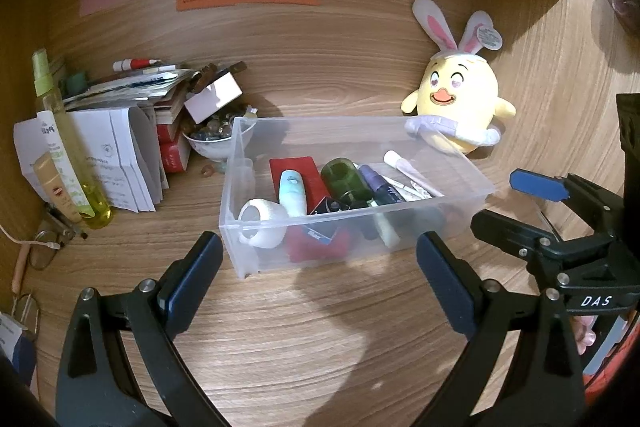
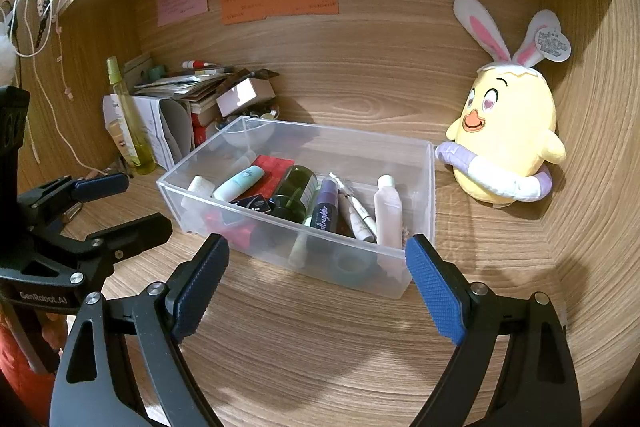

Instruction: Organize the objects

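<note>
A clear plastic box (image 1: 328, 119) (image 2: 425, 203) stands on the wooden desk. Several small items lie in it: a white tape roll (image 1: 260, 223), a pale blue tube (image 1: 294, 193) (image 2: 240, 181), a green bottle (image 1: 344, 179) (image 2: 296, 193), a purple spray bottle (image 1: 380, 187) (image 2: 325, 211) and a pink bottle (image 2: 387, 211). My left gripper (image 1: 318, 238) (image 2: 140, 203) hovers open just before the box's front wall, with nothing between its fingers. At the box's right front corner, my right gripper (image 2: 318, 239) (image 1: 498, 198) also stands open and empty.
A yellow plush chick (image 1: 460, 99) (image 2: 508, 143) with rabbit ears sits behind the box to the right. At the back left are stacked books and papers (image 1: 132, 147), a yellow-green spray bottle (image 1: 68, 143) and a bowl (image 1: 216, 139) of small items. Glasses (image 1: 44, 251) lie at the far left.
</note>
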### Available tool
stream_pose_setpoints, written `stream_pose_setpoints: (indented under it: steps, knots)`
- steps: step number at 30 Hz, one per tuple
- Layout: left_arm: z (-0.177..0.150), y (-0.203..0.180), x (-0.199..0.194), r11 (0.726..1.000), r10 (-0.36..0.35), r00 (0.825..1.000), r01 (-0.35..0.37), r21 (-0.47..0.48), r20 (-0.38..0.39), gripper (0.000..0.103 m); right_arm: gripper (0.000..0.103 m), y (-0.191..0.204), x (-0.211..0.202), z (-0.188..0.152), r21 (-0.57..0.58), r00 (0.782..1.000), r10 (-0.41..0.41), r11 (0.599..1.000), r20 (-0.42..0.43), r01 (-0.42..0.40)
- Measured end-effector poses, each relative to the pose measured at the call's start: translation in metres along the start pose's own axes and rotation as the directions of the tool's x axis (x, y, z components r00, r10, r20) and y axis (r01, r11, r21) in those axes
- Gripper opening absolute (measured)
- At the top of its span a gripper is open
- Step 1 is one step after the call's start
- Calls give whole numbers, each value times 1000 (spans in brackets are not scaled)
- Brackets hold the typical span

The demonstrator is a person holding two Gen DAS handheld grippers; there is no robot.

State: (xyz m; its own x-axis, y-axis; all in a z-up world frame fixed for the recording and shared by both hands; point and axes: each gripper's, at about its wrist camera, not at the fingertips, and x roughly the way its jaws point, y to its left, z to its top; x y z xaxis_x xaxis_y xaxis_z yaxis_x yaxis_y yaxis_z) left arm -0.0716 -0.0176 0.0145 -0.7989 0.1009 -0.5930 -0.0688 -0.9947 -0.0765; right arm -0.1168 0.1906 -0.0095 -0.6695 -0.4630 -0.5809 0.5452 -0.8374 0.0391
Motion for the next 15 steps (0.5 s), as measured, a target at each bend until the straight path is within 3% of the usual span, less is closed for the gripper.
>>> stream_pose_setpoints:
  steps: [15]
  knots:
    - [-2,-2,-1,1000,-3,1000,3,-3,-4,99,89,-2,-2,-1,6,1000,3,1000,-2,-3]
